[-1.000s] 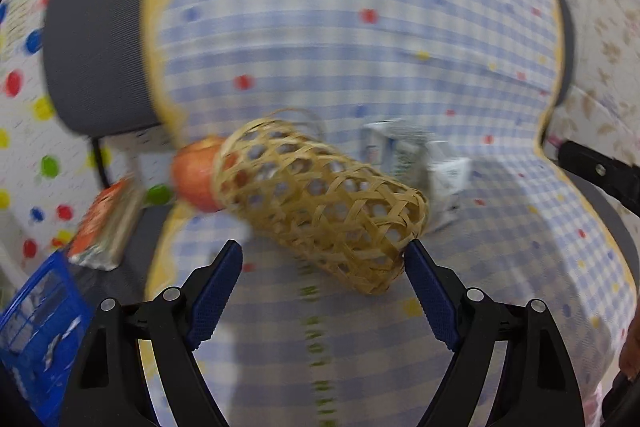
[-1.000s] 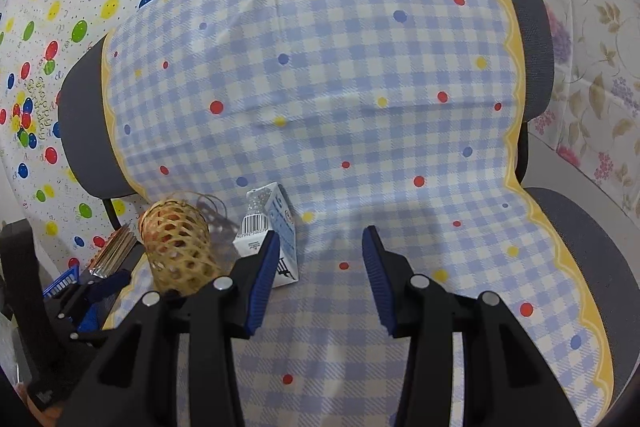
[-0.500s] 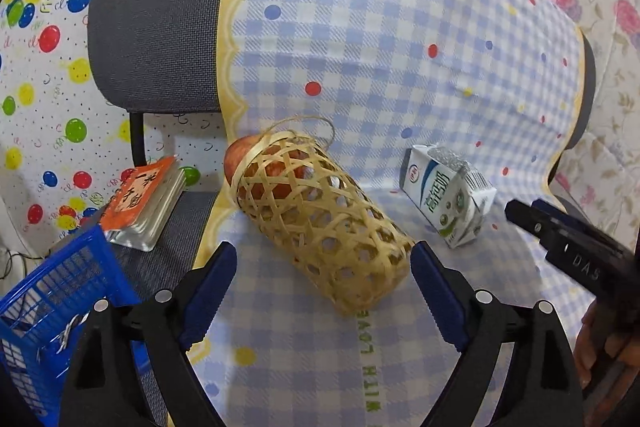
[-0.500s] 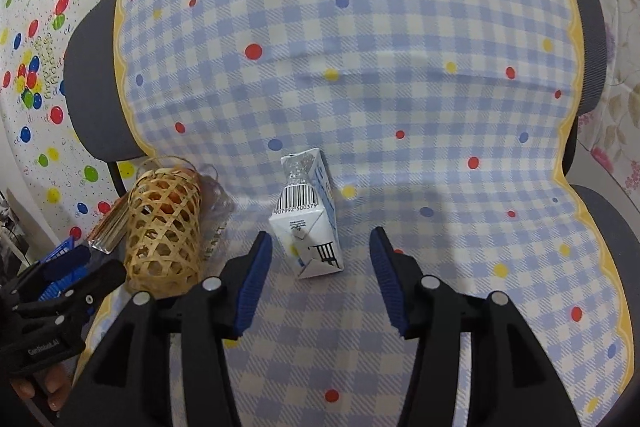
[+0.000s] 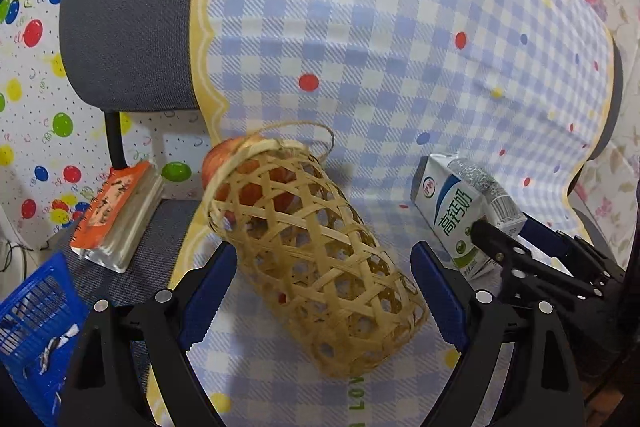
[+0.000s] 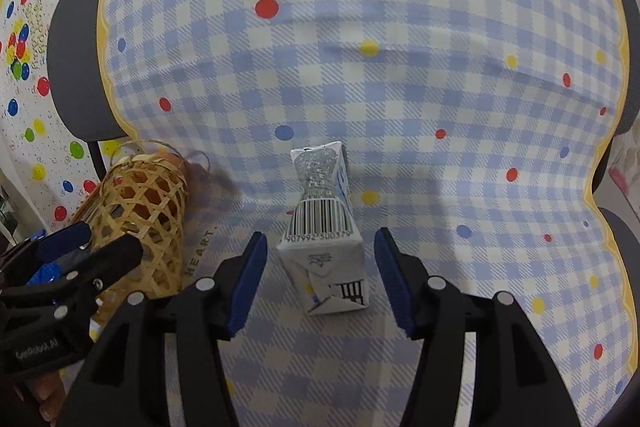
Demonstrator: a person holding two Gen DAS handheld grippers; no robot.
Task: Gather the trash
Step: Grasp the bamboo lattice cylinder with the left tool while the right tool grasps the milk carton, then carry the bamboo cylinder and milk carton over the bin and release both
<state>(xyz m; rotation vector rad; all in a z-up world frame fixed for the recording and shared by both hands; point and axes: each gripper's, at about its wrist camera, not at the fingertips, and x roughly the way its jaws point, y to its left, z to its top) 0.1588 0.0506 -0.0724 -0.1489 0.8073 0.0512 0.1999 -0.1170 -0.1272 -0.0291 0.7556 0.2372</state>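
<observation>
A woven bamboo basket (image 5: 316, 263) lies on its side on the checked cloth (image 5: 400, 27), with an apple (image 5: 248, 183) in its mouth. My left gripper (image 5: 320, 291) is open, one finger on each side of the basket. A white milk carton (image 6: 324, 239) lies on the cloth between the open fingers of my right gripper (image 6: 320, 279). The carton also shows in the left wrist view (image 5: 460, 211), with the right gripper (image 5: 520, 247) around it. The basket shows in the right wrist view (image 6: 148, 219) beside the left gripper (image 6: 84, 247).
The cloth covers a grey chair seat and backrest (image 5: 128, 7). An orange-topped packet (image 5: 116, 215) lies on the seat at left. A blue plastic basket (image 5: 32, 323) stands at lower left. Spotted wall covering (image 6: 36, 27) is behind.
Both grippers have moved forward. The basket now sits deeper between my left fingers, and the carton now lies between my right fingers.
</observation>
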